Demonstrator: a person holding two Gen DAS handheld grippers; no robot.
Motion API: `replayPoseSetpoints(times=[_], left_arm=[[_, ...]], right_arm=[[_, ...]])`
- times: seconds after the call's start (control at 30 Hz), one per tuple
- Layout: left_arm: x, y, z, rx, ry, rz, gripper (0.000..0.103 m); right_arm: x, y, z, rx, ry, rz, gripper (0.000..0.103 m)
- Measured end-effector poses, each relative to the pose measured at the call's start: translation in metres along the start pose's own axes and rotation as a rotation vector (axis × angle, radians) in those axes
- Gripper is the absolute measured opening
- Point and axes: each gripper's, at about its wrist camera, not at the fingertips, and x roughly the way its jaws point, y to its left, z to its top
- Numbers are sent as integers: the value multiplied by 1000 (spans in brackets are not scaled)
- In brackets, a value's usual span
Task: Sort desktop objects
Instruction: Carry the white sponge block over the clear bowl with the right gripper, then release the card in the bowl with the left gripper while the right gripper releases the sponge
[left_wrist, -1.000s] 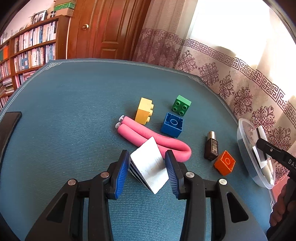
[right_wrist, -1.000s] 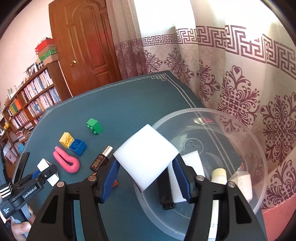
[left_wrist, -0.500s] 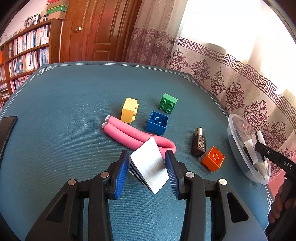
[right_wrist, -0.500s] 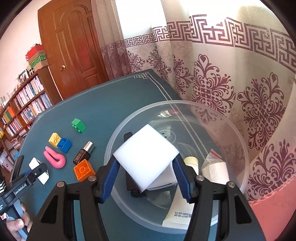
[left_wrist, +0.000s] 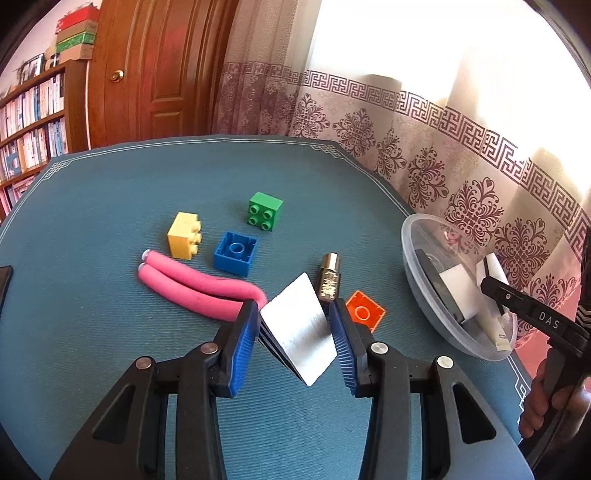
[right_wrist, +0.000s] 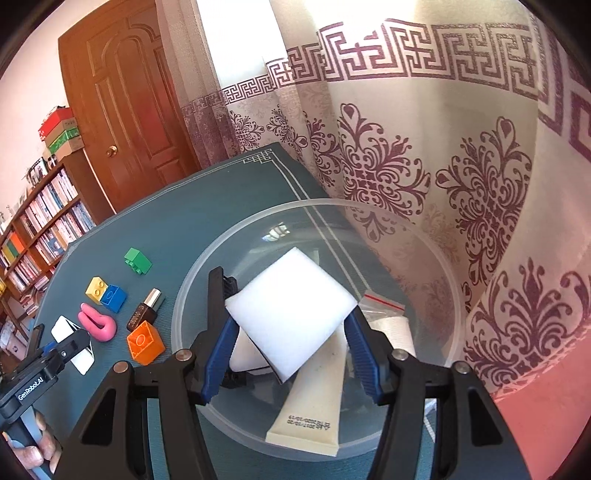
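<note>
1. Left gripper (left_wrist: 293, 334): clenched on a white card stack (left_wrist: 299, 332), which sits tilted between the blue pads, clear of the bench (left_wrist: 92, 350).
2. Just beyond the left gripper: pink foam roller (left_wrist: 199, 288) to its left, orange brick (left_wrist: 364, 310) to its right, small brown bottle (left_wrist: 328, 282) straight ahead.
3. Farther ahead of it: blue brick (left_wrist: 235, 253), yellow brick (left_wrist: 183, 240), then green brick (left_wrist: 265, 211), all loose on the bench and apart from each other.
4. Right gripper (right_wrist: 290, 338): grasping a white foam block (right_wrist: 291, 314), held over the clear bowl (right_wrist: 456, 306).
5. Below and beyond the right gripper, inside the bowl: a cream tube (right_wrist: 314, 406), a small plastic bag (right_wrist: 384, 314), a black object partly hidden behind the left pad.
6. Bowl stands at the bench's curtain-side edge, well right of the left gripper.
7. A hand (left_wrist: 546, 402) shows on the right gripper's grip at the far right of the left wrist view.
</note>
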Motion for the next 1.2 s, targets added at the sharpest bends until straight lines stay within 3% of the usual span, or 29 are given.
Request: replayPoseSetpoints(times=[0.37, 0.87, 1.2], left_arm=[[10, -47, 15, 35, 34, -106, 43], [38, -114, 29, 128, 47, -202, 43], [57, -131, 34, 131, 64, -242, 44]], right_arm=[[-6, -30, 2, 32, -19, -8, 64], [-14, -35, 2, 20, -49, 10, 64], [-19, -44, 6, 45, -61, 8, 64]])
